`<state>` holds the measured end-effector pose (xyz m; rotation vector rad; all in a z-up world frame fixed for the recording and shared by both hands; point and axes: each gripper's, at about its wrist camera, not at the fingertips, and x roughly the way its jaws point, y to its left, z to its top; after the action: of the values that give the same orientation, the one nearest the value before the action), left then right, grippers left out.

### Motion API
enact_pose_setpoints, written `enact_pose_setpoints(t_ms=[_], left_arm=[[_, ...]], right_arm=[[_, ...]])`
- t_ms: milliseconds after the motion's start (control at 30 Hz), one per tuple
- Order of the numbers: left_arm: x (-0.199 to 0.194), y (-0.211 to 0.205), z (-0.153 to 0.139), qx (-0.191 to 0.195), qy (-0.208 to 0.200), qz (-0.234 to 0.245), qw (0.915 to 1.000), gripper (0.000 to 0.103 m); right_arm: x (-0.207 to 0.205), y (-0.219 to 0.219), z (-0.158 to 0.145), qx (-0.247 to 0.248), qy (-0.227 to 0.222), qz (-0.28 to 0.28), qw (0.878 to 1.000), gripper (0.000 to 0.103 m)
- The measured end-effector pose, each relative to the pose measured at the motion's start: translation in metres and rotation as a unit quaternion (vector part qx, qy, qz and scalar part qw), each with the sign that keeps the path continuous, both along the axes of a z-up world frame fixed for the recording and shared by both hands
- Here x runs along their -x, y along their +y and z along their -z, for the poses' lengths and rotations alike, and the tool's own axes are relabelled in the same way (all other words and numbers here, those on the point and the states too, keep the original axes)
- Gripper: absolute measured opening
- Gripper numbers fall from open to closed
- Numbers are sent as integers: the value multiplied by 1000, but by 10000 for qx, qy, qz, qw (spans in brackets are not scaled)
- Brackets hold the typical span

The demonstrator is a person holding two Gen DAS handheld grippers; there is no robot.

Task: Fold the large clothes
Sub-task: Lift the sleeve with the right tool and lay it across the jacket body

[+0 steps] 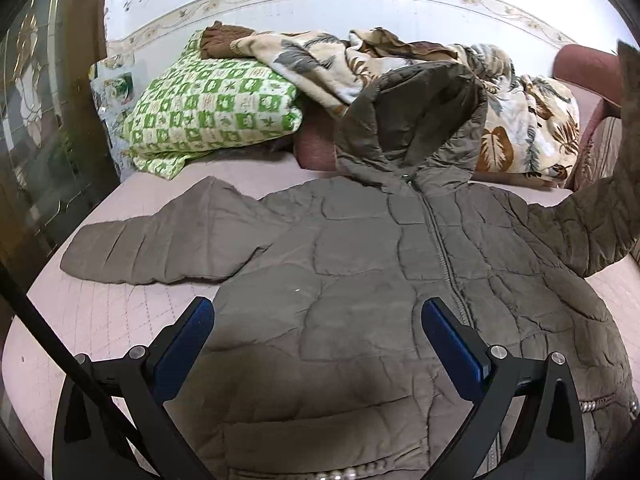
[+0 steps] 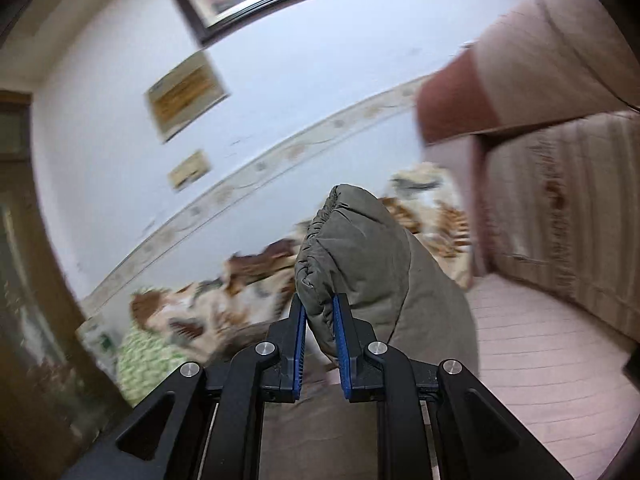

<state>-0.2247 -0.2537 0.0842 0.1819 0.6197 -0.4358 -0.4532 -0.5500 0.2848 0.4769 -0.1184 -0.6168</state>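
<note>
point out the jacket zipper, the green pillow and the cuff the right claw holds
zipper [image 1: 442, 256], left wrist view, midway down the teeth on the chest
green pillow [image 1: 216, 112], left wrist view, middle of its checked face
cuff [image 2: 320, 264], right wrist view, gathered edge above the pads

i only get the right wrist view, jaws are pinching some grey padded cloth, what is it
Observer: It is the cuff of one sleeve of a hooded jacket; the right gripper holds it lifted off the bed.
Operator: wheres the rest of the jacket
Observer: Spread front up on the bed, zipped, with the hood propped against the blanket.
Operator: and the other sleeve
Observer: It lies flat on the bed, stretched out to the side.
Operator: left gripper doing anything
Observer: The left gripper is above the lower part of the jacket with its jaws wide apart, holding nothing.
</note>
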Motion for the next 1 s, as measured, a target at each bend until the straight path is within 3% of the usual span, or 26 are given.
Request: enact_pose_setpoints(t_ms=[233, 500, 600, 800, 1000], left_arm=[[2, 7, -4, 69, -79, 4, 9999, 103], [-2, 18, -4, 98, -95, -160, 9998, 103], [-9, 26, -1, 131, -2, -310, 9994, 103], [-18, 32, 6, 168, 219, -393, 9988, 103], [-17, 29, 8, 109, 172, -367, 9991, 103]], right_arm=[[-65, 47, 8, 45, 226, -1050, 9942, 15], [-139, 96, 31, -42, 541, -2094, 9763, 15], [-176, 104, 59, -283, 853, -2415, 9662, 15], [-252, 115, 145, -805, 1835, -2865, 9369, 15], [-285, 117, 208, -1103, 2433, -3088, 9128, 15]])
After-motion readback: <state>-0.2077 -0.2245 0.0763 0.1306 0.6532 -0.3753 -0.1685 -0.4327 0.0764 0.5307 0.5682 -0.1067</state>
